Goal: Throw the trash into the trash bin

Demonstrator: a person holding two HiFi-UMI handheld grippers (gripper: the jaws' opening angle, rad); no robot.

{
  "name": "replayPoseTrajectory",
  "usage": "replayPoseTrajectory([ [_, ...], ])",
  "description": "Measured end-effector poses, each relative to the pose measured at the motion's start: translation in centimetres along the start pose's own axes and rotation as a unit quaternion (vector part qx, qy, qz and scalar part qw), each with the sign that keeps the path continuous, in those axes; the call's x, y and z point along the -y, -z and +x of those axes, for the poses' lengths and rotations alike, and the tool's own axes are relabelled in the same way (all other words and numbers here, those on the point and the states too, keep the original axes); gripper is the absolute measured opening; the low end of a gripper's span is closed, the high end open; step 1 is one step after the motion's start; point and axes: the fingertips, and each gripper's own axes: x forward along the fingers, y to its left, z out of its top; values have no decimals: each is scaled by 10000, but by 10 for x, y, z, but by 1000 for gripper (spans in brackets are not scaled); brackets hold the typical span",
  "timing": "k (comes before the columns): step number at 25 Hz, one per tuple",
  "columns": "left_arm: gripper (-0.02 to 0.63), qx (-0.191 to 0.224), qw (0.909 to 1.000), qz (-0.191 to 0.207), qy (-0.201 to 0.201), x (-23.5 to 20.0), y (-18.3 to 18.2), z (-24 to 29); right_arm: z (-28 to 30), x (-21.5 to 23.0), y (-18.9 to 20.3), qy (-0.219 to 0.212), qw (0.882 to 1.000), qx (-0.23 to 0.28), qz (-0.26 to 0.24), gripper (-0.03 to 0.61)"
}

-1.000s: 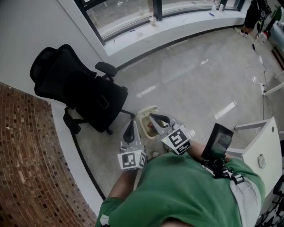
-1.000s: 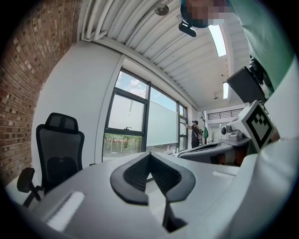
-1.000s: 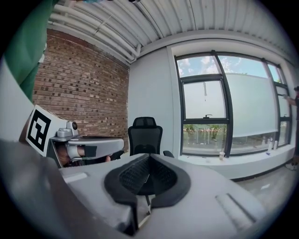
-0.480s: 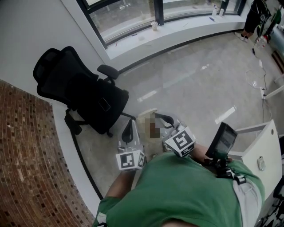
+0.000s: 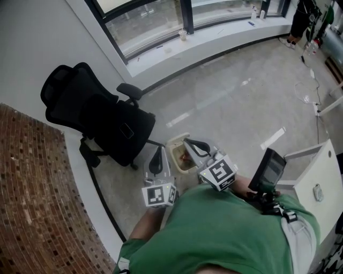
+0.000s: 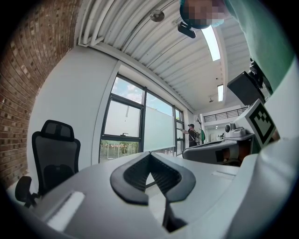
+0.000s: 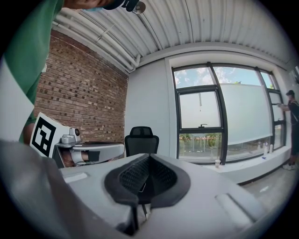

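A cream trash bin (image 5: 174, 146) stands on the floor in front of me, with reddish trash (image 5: 184, 157) lying inside it. My right gripper (image 5: 192, 145) hangs over the bin's right rim, its jaws shut with nothing between them (image 7: 148, 161). Just left of the bin, my left gripper (image 5: 156, 160) is held level; its jaws are also shut and empty (image 6: 150, 161). Each gripper shows in the other's view: the right gripper (image 6: 219, 151) and the left gripper (image 7: 88, 151).
A black office chair (image 5: 102, 120) stands close to the bin's left, by the brick wall (image 5: 32, 203). A white table (image 5: 321, 182) is at my right. A long window sill (image 5: 214, 37) holds a cup (image 5: 183, 35). A person (image 5: 300, 16) stands far off.
My right gripper has lifted slightly above the bin. The left gripper has stayed where it was, and both stay shut.
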Motion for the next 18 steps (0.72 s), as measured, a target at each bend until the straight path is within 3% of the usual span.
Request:
replayPoseTrajectory([
  [7, 6, -33, 10000, -3, 36, 5, 0, -5, -8, -1, 2, 124, 9998, 46, -164, 3],
  [18, 6, -1, 9999, -3, 114, 15, -1, -13, -19, -10, 1, 115, 9999, 97, 23, 3],
])
